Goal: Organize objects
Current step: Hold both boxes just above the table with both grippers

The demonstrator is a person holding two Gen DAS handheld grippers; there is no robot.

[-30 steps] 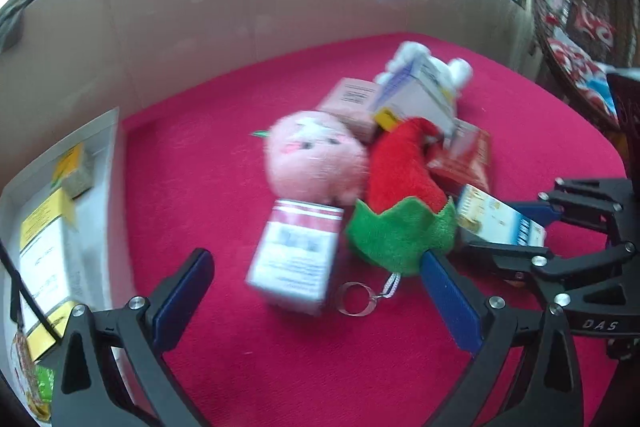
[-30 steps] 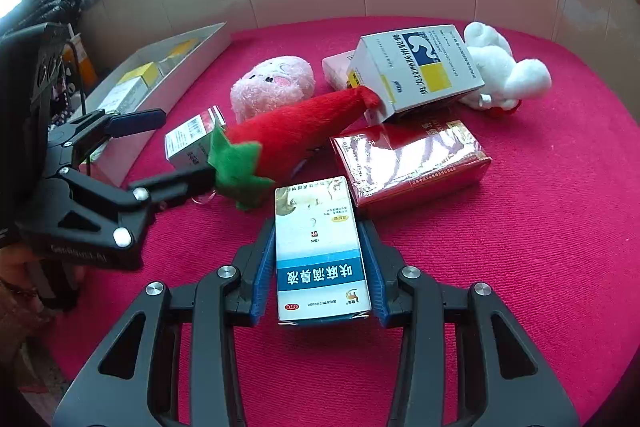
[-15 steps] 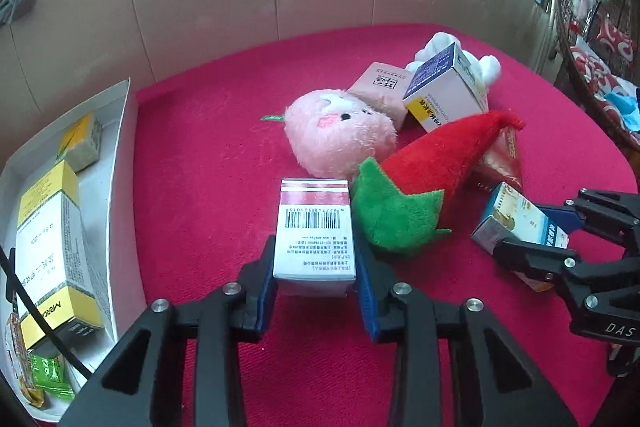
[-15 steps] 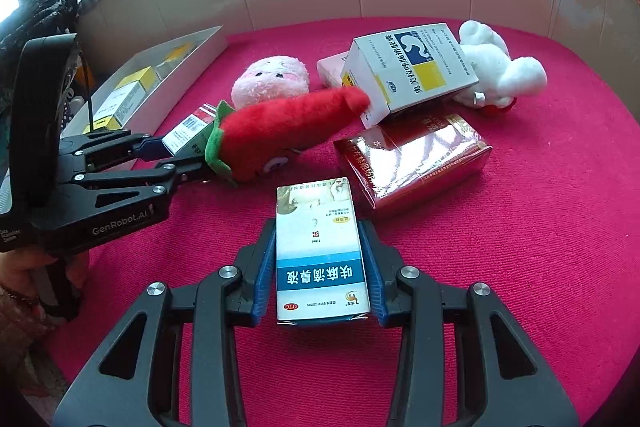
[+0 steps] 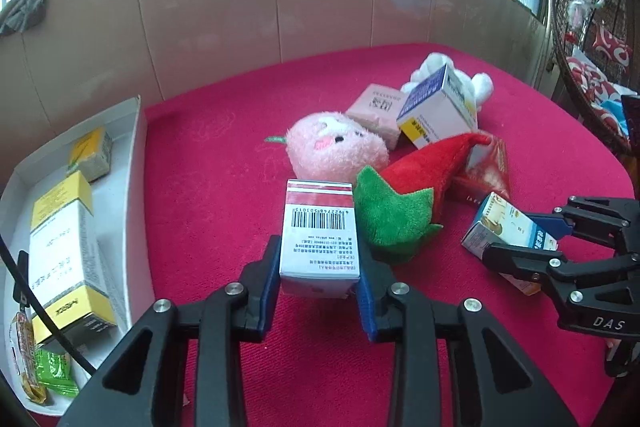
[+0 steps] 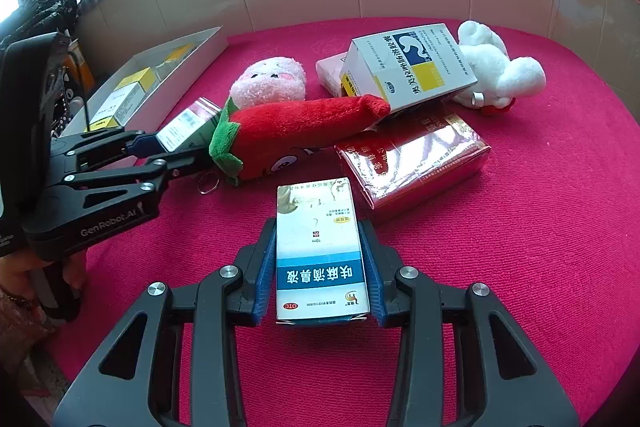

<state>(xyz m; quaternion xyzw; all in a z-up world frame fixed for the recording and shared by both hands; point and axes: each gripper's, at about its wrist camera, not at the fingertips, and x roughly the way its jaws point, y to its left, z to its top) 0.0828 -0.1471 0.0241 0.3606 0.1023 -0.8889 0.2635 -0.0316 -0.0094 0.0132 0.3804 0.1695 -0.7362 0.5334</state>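
Note:
My left gripper [image 5: 319, 267] is closing on a red-and-white box with a barcode [image 5: 318, 227], and its blue pads press both sides of it. The box stands on the red cloth, touching a red chili plush with a green top [image 5: 420, 175]. My right gripper [image 6: 320, 251] is shut on a blue-and-white medicine box [image 6: 318, 227] lying lengthwise between its pads. In the left wrist view, the right gripper [image 5: 520, 237] shows at the right with that box. The left gripper [image 6: 176, 147] appears at the left of the right wrist view.
A white tray [image 5: 134, 187] with several boxes lies at the left edge. A pink plush [image 5: 336, 151], a pink box [image 5: 376, 107], a large blue-yellow-white box [image 6: 412, 63], a white plush [image 6: 496, 67] and a shiny red pack [image 6: 416, 159] crowd the middle. A tiled wall curves behind.
My left gripper went from wide open to closed on the red-and-white box, which now stands upright between its pads. The chili plush shifted. The right gripper has kept still with its box.

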